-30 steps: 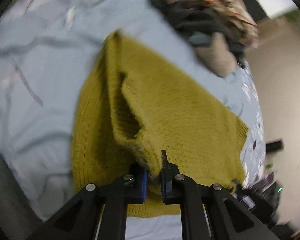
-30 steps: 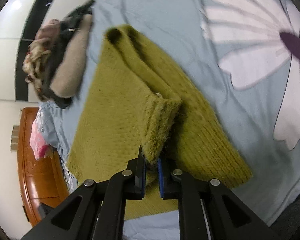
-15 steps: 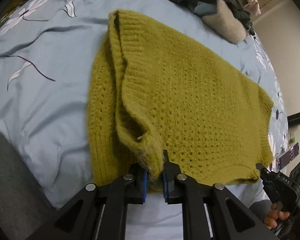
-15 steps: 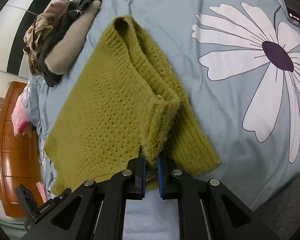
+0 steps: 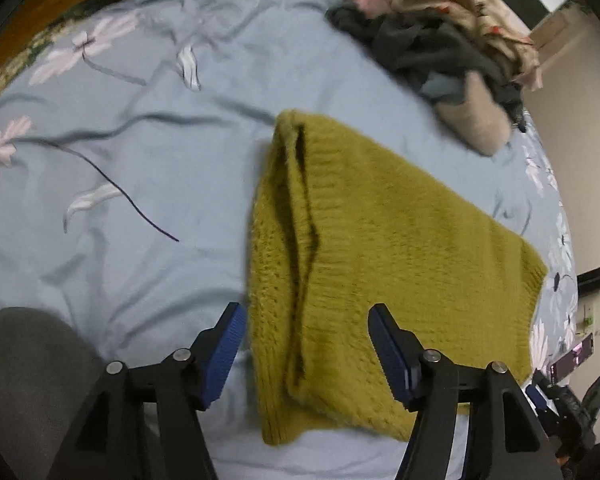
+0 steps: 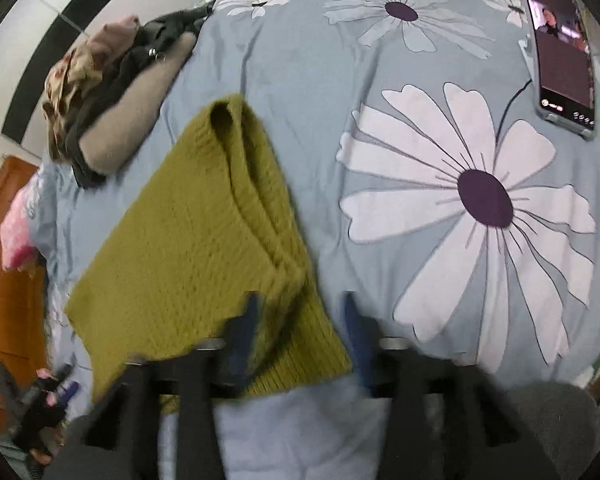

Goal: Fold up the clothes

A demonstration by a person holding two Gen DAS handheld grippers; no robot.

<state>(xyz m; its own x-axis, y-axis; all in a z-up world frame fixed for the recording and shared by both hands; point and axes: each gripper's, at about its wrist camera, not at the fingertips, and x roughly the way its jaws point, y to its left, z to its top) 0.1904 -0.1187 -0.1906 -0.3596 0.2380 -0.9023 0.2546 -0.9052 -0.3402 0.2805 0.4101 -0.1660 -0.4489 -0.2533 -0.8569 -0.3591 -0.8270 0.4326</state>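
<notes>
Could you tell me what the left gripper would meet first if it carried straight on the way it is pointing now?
Most likely the folded mustard sweater: its near edge lies between the opening jaws of the left gripper, on the bedsheet.

Left gripper hung over near edge of mustard knit sweater, jaws opening. Blue-padded fingers stood clear of fabric on either side, pads not touching knit. Sweater lay folded on bed, doubled edge running along its left side. Bed sheet pale blue with white flower print, wrinkled. Heap of clothes at far right of bed, apart from sweater. Right gripper partly visible at lower right corner.
</notes>
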